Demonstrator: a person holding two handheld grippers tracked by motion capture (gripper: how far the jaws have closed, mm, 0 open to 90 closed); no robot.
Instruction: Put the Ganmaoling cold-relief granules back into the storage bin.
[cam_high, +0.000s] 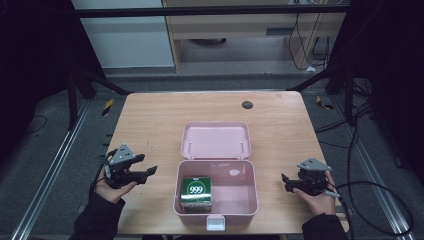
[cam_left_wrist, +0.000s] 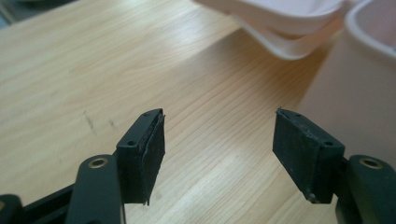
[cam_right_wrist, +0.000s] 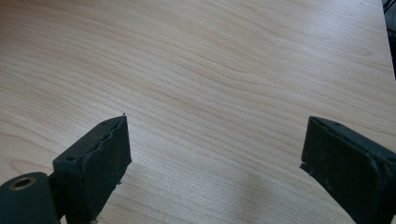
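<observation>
High view: green box (cam_high: 196, 192) inside pink case (cam_high: 216, 210)

I am working in what looks like a lab or test room, not a home. My wooden table (cam_high: 210, 107) stands alone on grey carpet, with metal floor rails (cam_high: 47, 175) at nine and three o'clock and a dark metal frame (cam_high: 210, 11) crossing at twelve. Loose black cables (cam_high: 370, 185) trail over the floor at four o'clock, and pale cabinets (cam_high: 240, 30) stand at twelve against the far wall.
</observation>
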